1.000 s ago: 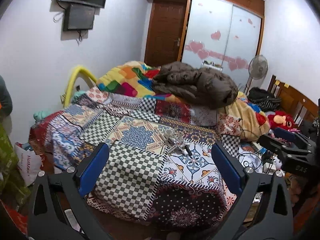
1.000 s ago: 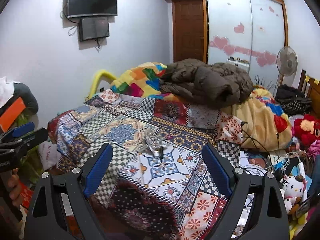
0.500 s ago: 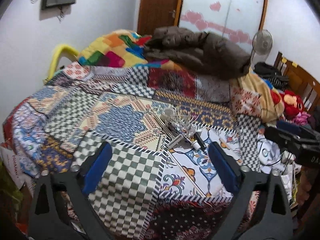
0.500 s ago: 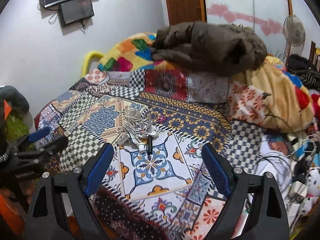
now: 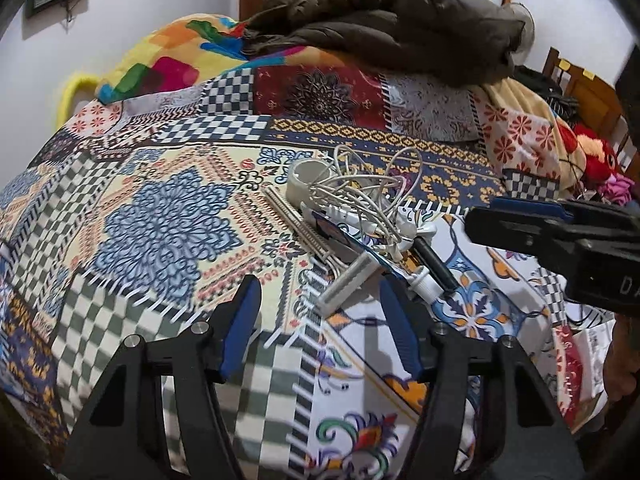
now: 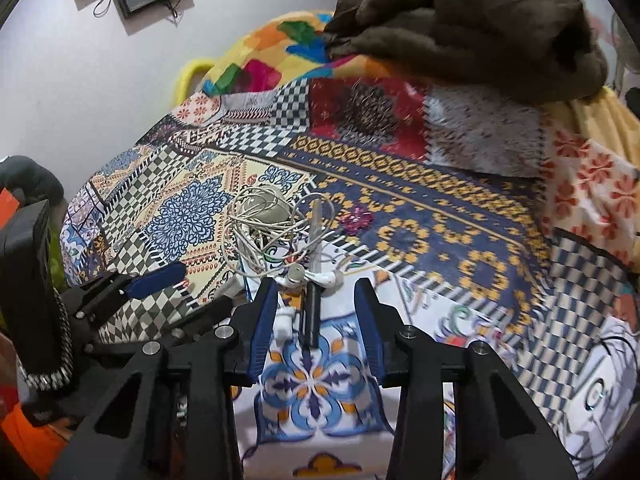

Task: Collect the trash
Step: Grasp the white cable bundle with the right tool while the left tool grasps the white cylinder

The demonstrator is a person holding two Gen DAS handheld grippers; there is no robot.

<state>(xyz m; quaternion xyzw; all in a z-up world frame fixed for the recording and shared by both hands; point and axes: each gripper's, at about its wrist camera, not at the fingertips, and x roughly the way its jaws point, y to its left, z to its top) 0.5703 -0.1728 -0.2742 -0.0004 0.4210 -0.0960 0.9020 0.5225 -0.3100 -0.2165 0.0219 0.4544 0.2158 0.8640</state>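
On the patchwork bedspread [image 5: 168, 216] lies my trash pile [image 5: 360, 220]: tangled white cable [image 6: 264, 220], tape roll [image 5: 310, 178], black pen [image 6: 311, 312]. My right gripper [image 6: 316, 320] stands half-open around the pen, my left gripper [image 5: 320, 320] half-open near the pile, both empty.

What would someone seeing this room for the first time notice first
Most striking is the patchwork bedspread covering the bed, loud with checks and floral medallions. In its middle lies a small heap of clutter: tangled white earphone cables over a roll of tape, with a black pen between the open right tongs. At the far end, a brown puffer jacket is dumped on a bright multicoloured blanket.
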